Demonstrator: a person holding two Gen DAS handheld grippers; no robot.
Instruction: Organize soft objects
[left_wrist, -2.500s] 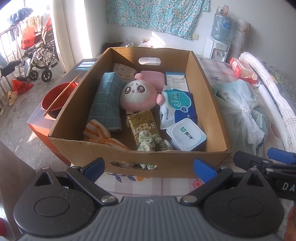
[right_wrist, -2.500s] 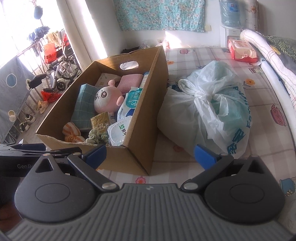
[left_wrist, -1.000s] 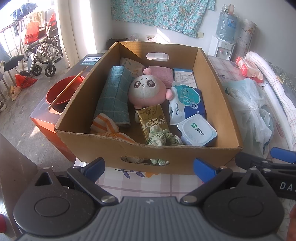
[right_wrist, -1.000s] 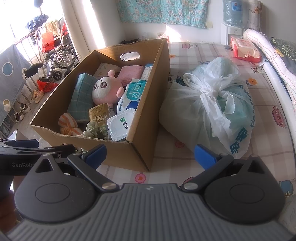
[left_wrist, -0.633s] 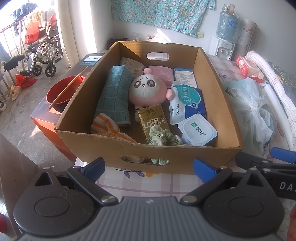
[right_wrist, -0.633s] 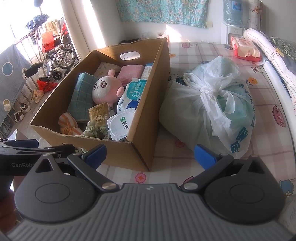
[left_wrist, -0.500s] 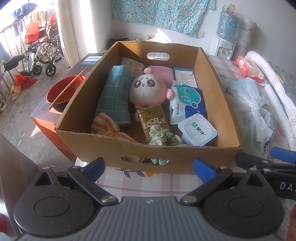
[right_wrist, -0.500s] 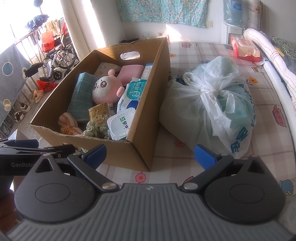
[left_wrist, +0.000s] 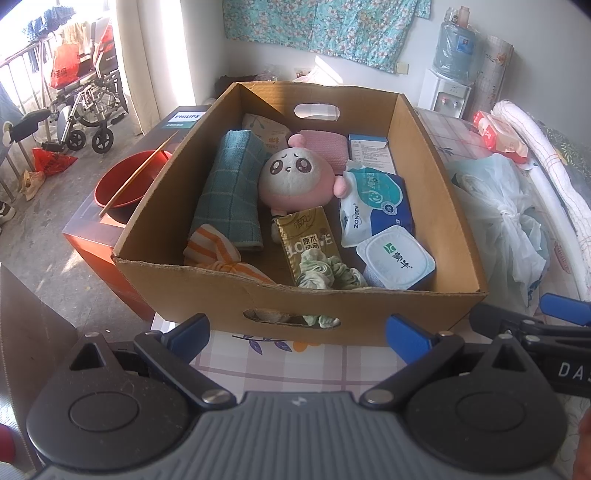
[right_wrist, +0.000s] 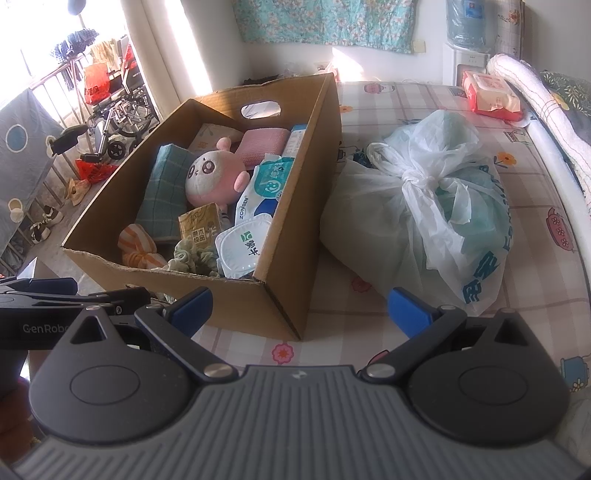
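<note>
- Left wrist view: the left tool (left_wrist: 297, 328) hangs with its jaws apart and empty. Just ahead of it is the cardboard box (left_wrist: 369, 317), holding a pink plush toy (left_wrist: 295, 179), a teal towel (left_wrist: 231, 192) and a green scrunchie (left_wrist: 325, 273).
- Right wrist view: the right tool (right_wrist: 299, 304) is spread wide, holding nothing. The box (right_wrist: 284, 295) stands ahead to its left, and a knotted plastic bag (right_wrist: 424, 206) lies ahead to its right on the bed.

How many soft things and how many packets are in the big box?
Soft things: 5 (plush toy, teal towel, pink cloth, striped bow, green scrunchie)
Packets and boxes: 5
Total: 10 in the cardboard box
</note>
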